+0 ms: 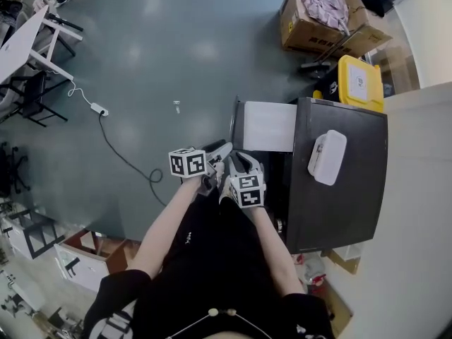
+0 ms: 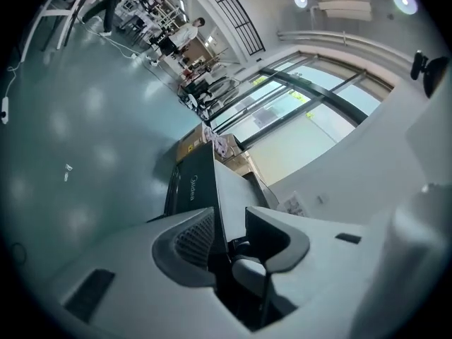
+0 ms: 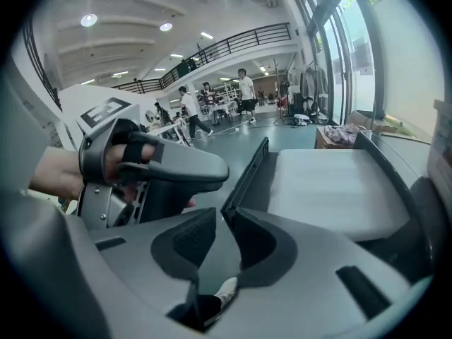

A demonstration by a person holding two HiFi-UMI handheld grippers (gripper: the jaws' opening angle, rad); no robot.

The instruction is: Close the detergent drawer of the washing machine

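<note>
The dark washing machine stands at the right in the head view. Its detergent drawer is pulled out, a white tray behind a dark front panel. Both grippers sit close together at the near end of that panel. My left gripper is open, and in the left gripper view its jaws straddle the near end of the dark panel without pressing on it. My right gripper is open too; in the right gripper view the panel's corner sits just past its jaws, beside the white tray.
A white box lies on the machine's top. Behind the machine stand a yellow container and cardboard boxes. A cable with a power strip runs across the grey floor, with a desk at the far left. People walk in the distance.
</note>
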